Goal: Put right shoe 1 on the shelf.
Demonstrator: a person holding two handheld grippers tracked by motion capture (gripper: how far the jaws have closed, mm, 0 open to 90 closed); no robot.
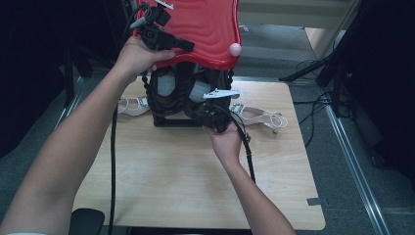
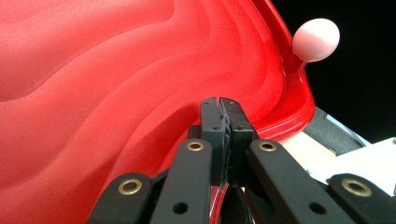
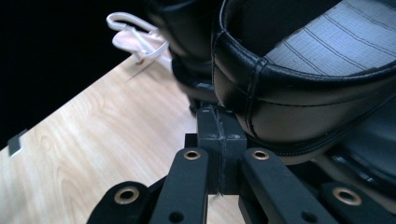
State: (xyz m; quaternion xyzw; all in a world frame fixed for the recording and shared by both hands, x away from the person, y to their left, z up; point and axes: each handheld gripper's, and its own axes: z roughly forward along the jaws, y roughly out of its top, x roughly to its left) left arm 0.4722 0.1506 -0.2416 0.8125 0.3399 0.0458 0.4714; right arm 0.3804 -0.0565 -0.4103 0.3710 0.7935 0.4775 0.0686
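Red moulded plastic, ribbed in waves, is seen across the upper centre of the high view: a lid [image 1: 203,29] raised over a black rack [image 1: 169,120] standing at the far middle of the worktop [image 1: 195,181]. A pale pink knob [image 1: 235,49] is fixed at the lid's lower right corner.

The left gripper [image 1: 188,46] is held at the upper left of the high view, at the lid's near edge. In the left gripper view its jaws are closed pad to pad, and the lid's rim appears to be pinched between them lower down, though the contact itself is partly hidden by the linkage. The lid is taken to be held up by this grip.

The right gripper [image 3: 219,123] is seen at picture centre in the high view, low against the front of the rack. Its jaws are shut with nothing between them; in the right gripper view the tips are touching or just under the toe of a black leather shoe [image 3: 299,100] with a grey insole.

Black shoes are stored inside the rack. Two white strappy sandals lie outside it on the worktop, one at the rack's left [image 1: 132,105], one at its right [image 1: 262,117].

Judgement on progress: the opening of the lid is done. Handling of the black shoe is not yet begun, since no grip is taken. The sandals remain untouched.
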